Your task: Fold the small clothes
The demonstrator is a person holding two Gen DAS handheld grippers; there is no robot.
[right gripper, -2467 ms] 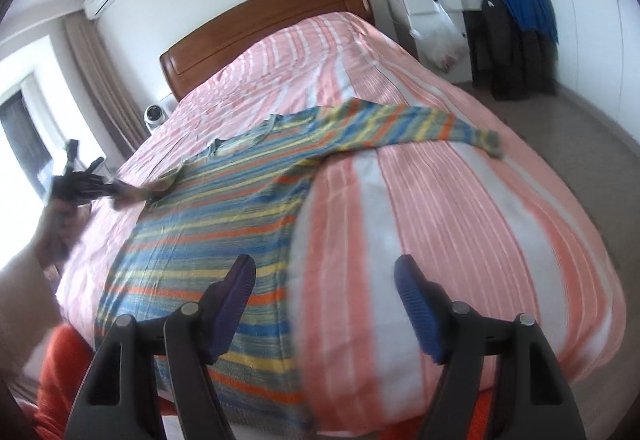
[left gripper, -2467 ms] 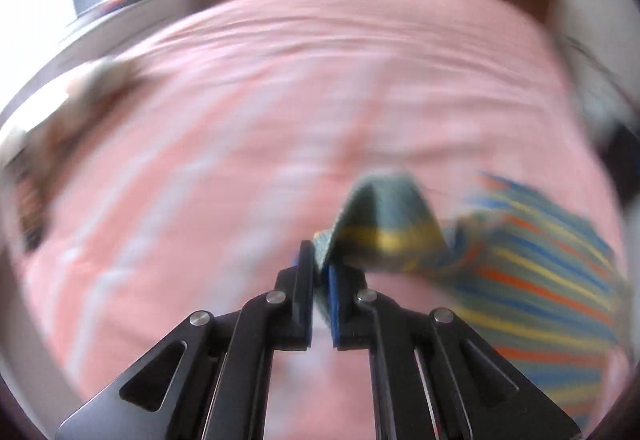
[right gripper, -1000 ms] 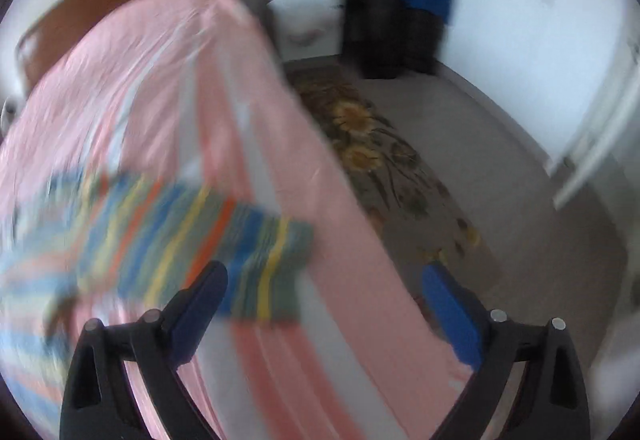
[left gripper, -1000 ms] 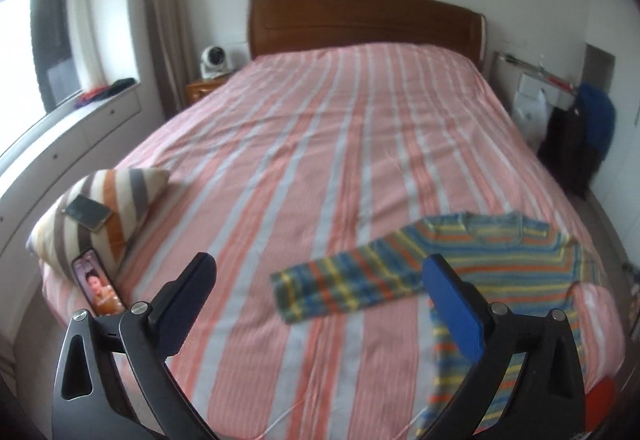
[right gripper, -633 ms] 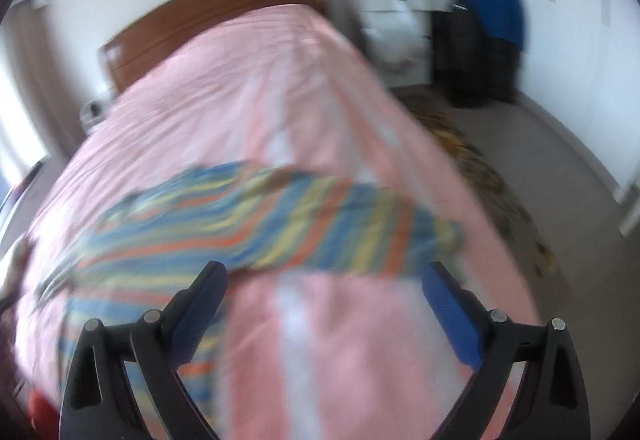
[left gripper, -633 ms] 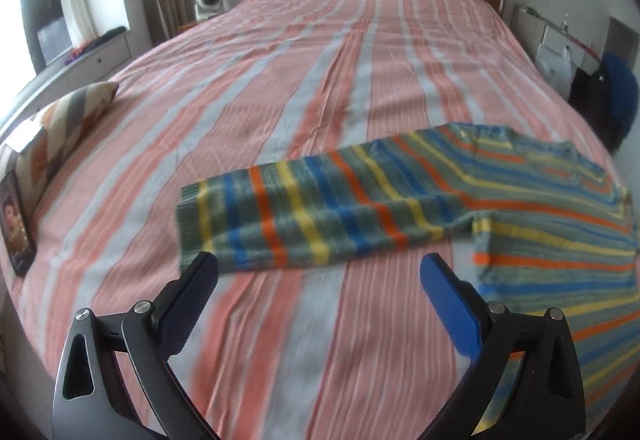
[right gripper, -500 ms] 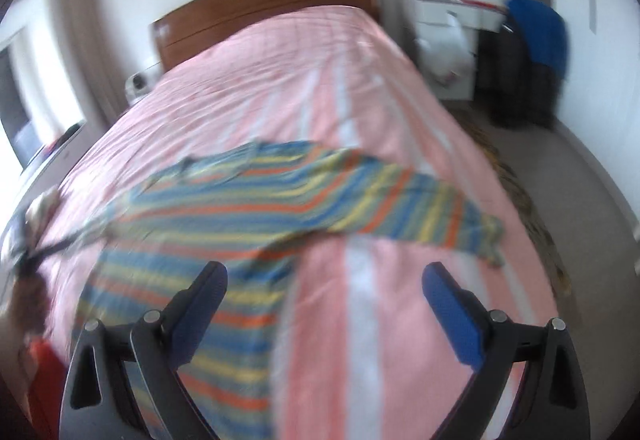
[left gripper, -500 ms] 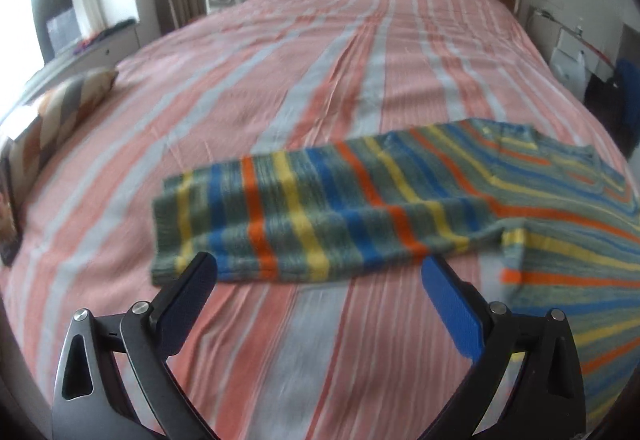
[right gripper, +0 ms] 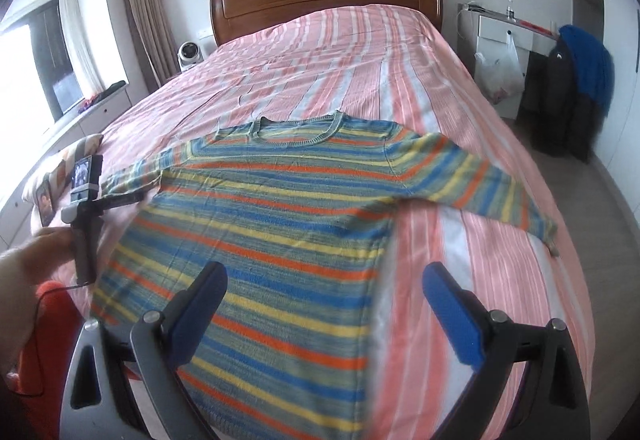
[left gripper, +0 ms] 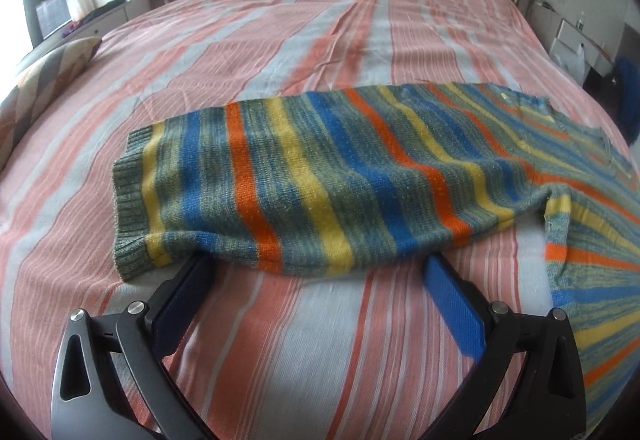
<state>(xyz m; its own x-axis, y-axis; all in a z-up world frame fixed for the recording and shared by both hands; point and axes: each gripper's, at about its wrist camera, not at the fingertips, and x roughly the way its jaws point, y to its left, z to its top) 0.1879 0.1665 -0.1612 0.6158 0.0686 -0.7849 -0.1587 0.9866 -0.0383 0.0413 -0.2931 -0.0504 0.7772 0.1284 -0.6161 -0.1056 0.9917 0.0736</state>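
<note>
A striped sweater [right gripper: 280,207] in blue, orange, yellow and green lies flat on the pink striped bed [right gripper: 340,51], neck towards the headboard, both sleeves spread out. In the left wrist view its left sleeve [left gripper: 312,175] lies across the bed just ahead of my left gripper [left gripper: 316,272], which is open with its fingertips at the sleeve's near edge. My right gripper [right gripper: 324,280] is open above the sweater's lower right part, holding nothing. In the right wrist view the left gripper's body [right gripper: 86,179] shows at the left sleeve, held by a hand [right gripper: 24,264].
A striped cushion [left gripper: 40,79] with phones [right gripper: 44,199] lies at the bed's left edge. Beyond it are a window ledge [right gripper: 96,99] and a small fan [right gripper: 190,55]. Right of the bed stand a white nightstand [right gripper: 504,35], a plastic bag [right gripper: 500,75] and dark and blue clothes [right gripper: 580,79].
My left gripper let go of the sleeve, opened, and has come down close to the sleeve's near edge. My right gripper swung back from the bed's right side to above the sweater's body.
</note>
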